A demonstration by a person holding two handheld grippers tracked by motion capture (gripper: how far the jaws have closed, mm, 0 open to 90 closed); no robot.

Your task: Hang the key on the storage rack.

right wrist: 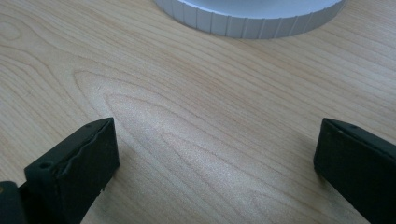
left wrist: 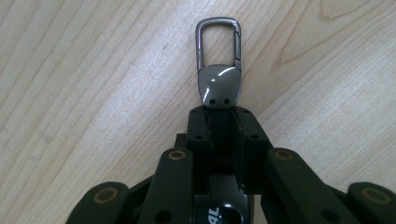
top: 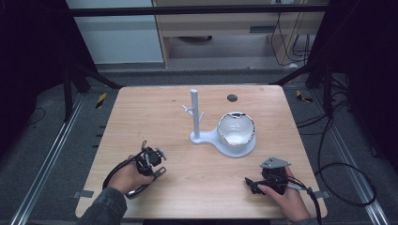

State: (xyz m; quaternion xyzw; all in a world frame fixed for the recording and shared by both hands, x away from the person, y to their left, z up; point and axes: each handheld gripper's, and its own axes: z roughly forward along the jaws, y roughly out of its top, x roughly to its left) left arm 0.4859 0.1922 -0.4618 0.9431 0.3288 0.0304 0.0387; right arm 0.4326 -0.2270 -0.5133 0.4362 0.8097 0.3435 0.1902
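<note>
We see a light wooden surface (top: 187, 136) with a person's two hands coming in from the near edge, each holding a gripper. The left gripper (left wrist: 219, 122) sits near the front left of the surface, and in the left gripper view its two black jaws are pressed together on a grey metal key clip (left wrist: 219, 65). The clip's flat shiny body is pinched at its lower end between the jaws, and its open rectangular carabiner loop sticks out past them over the wood grain. In the high view the same left gripper (top: 157, 164) lies low over the surface in the left hand (top: 126, 177), with its cable curling back toward the sleeve.

The right gripper (top: 251, 183) rests near the front right, held by the right hand (top: 284, 199), with a grey three-cornered plate on top. In the right gripper view its jaws stand wide apart with nothing but bare wood between them, so we read the right gripper (right wrist: 215, 154) as spread and empty.

Toward the middle of the surface stands a white stand (top: 195, 115): an upright post with short side pegs on a flat base. The base widens to the right into a round tray that carries a white bowl (top: 236, 129). The ribbed edge of that base (right wrist: 252, 18) appears at the top of the right gripper view, well apart from the jaws. A small dark round spot (top: 232, 98) lies near the far edge.
</note>
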